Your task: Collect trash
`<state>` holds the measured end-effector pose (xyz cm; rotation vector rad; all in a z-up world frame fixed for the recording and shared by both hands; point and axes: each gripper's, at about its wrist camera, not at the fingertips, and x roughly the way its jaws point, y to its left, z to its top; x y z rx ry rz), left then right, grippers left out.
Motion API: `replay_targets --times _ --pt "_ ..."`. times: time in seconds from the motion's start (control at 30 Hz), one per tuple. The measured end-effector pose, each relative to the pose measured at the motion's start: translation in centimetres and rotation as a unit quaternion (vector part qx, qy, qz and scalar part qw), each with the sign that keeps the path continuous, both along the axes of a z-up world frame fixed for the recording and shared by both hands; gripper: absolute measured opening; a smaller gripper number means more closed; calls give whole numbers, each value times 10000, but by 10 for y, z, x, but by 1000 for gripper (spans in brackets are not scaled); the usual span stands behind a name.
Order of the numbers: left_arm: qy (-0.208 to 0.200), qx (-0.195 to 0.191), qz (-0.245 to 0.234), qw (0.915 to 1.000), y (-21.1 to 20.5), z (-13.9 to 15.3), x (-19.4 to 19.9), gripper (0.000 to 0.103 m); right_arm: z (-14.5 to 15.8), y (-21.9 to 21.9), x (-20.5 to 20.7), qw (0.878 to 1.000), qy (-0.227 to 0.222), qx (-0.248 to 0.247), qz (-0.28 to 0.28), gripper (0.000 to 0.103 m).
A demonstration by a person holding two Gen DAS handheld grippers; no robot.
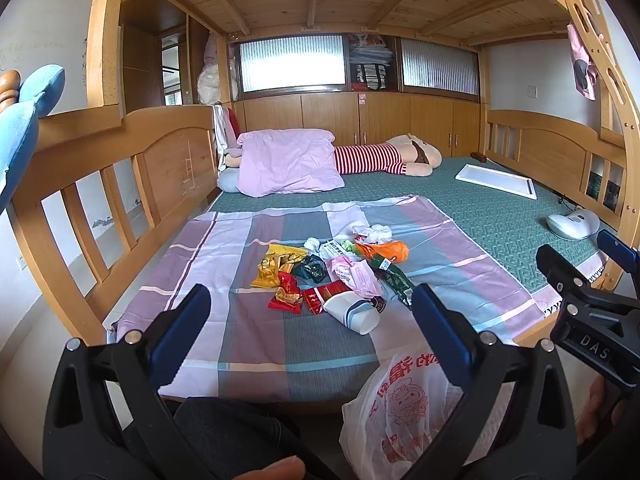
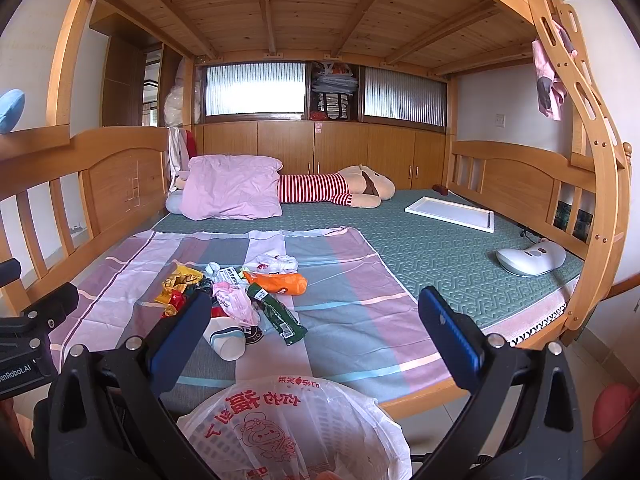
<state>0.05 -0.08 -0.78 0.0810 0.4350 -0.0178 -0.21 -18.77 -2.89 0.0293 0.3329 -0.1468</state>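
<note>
A heap of trash lies on a plaid sheet (image 1: 224,264) on the bed: a yellow wrapper (image 1: 276,266), a red packet (image 1: 287,298), a white paper cup (image 1: 352,312) on its side, an orange bag (image 1: 386,250), a green wrapper (image 1: 394,280), pink plastic (image 1: 358,276) and crumpled tissue (image 1: 376,232). A white plastic bag (image 2: 296,428) with red print hangs below the bed's front edge. My left gripper (image 1: 312,332) is open, short of the heap. My right gripper (image 2: 316,332) is open too, above the bag, its left finger (image 2: 180,332) in front of the cup (image 2: 226,340).
A pink pillow (image 1: 286,162) and a striped plush toy (image 1: 384,158) lie at the far end. A white tray (image 1: 498,180) and a white device (image 1: 572,224) rest on the green mat (image 1: 460,208) at the right. Wooden rails (image 1: 120,184) frame the bed.
</note>
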Motion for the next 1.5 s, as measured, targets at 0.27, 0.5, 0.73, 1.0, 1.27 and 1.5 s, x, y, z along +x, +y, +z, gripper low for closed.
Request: replay_targets --times 0.27,0.5,0.73,1.0,1.27,1.5 --pt "10 4 -1 10000 0 0 0 100 0 0 -1 10000 8 4 5 101" --pt "21 9 -7 10000 0 -3 1 100 -1 0 0 10000 17 10 3 101" --pt "34 14 -9 10000 -1 -7 0 100 -2 -1 0 10000 41 21 1 101" --pt "59 19 -19 10000 -2 -10 1 100 -2 -1 0 10000 48 22 2 101" --pt "70 27 -22 10000 -2 -12 1 100 -3 -1 -1 10000 60 18 3 101" --pt "107 49 -39 9999 -3 -12 1 100 -4 -1 0 10000 73 22 2 101"
